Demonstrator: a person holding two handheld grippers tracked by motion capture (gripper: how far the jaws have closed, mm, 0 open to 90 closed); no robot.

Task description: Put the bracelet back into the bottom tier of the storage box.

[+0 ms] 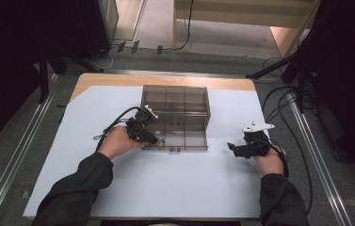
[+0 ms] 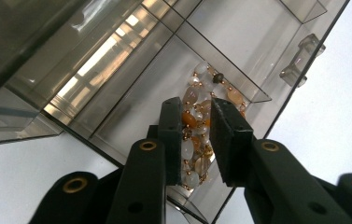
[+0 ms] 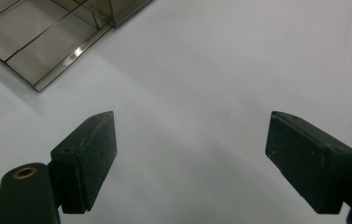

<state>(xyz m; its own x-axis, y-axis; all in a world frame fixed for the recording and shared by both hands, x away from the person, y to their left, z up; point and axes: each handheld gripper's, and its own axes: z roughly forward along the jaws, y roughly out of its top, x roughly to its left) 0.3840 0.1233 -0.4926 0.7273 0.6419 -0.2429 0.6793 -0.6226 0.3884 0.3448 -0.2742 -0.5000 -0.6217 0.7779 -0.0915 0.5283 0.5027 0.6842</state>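
1. The smoky clear organizer box point(image 1: 175, 107) stands toward the far middle of the white table cover point(image 1: 175, 188), with its drawer point(image 1: 184, 139) pulled out toward the person. Wide bare cover lies in front of the drawer and to the right of the box. The cover's far edge runs just behind the box.
2. Counted: one box, one drawer pulled out, two grippers, one beaded bracelet point(image 2: 197, 135). In the left gripper view the drawer front carries one clear handle point(image 2: 302, 58).
3. The bracelet, with amber, white and clear beads, lies in the front left compartment of the drawer, close to a divider wall.
4. The left gripper point(image 2: 193, 140) reaches down into that compartment. Its jaws stand narrow, one on each side of the bead pile, with beads between the pads; whether they are actually pinching it I cannot tell.
5. The right gripper point(image 3: 190, 154) hovers over bare cover, right of the drawer and well apart from it. Its jaws are spread wide, with nothing between them.
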